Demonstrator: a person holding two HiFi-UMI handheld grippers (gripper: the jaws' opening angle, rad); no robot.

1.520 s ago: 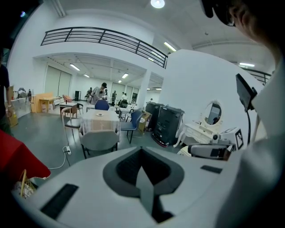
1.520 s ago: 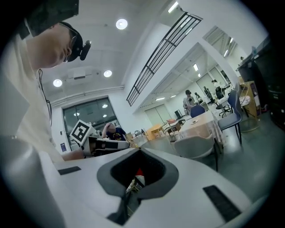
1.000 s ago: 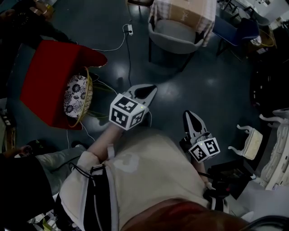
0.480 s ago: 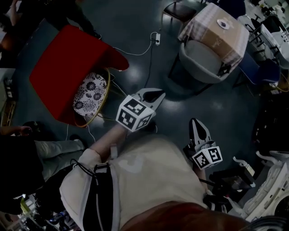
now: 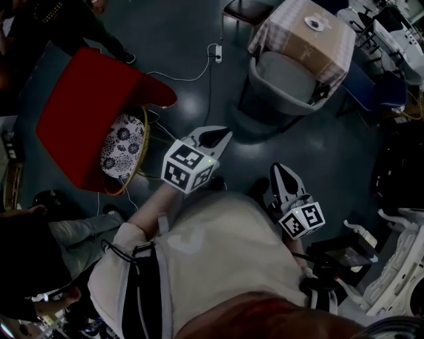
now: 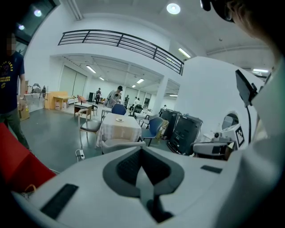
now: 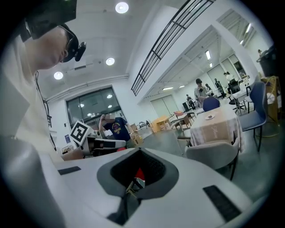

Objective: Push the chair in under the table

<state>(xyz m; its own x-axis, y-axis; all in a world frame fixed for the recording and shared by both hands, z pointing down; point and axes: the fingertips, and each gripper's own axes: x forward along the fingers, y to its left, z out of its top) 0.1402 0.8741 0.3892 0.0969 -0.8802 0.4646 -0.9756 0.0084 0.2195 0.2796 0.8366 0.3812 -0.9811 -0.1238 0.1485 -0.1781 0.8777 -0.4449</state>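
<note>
Grey chair (image 5: 285, 76) stood against the table (image 5: 301, 40), well apart from the left gripper (image 5: 213, 137) and right gripper (image 5: 283, 175), both with jaws pressed together.

Bare floor (image 5: 311, 145) leads to the chair (image 5: 285, 79); a power strip (image 5: 216, 51) lies alongside.

We are in a big open hall fitted out as a work or test space rather than a home. It has a high white ceiling with round lamps (image 6: 173, 8), a railed gallery (image 6: 120, 42) overhead and a dark glossy floor (image 5: 165, 26) running far back. We see a cloth-draped desk (image 5: 301, 33) with a grey chair (image 5: 285, 79), black equipment cabinets (image 6: 185, 131), a power strip (image 5: 216, 51) trailing cable over the floor, and people (image 6: 116, 94) standing further back.
</note>
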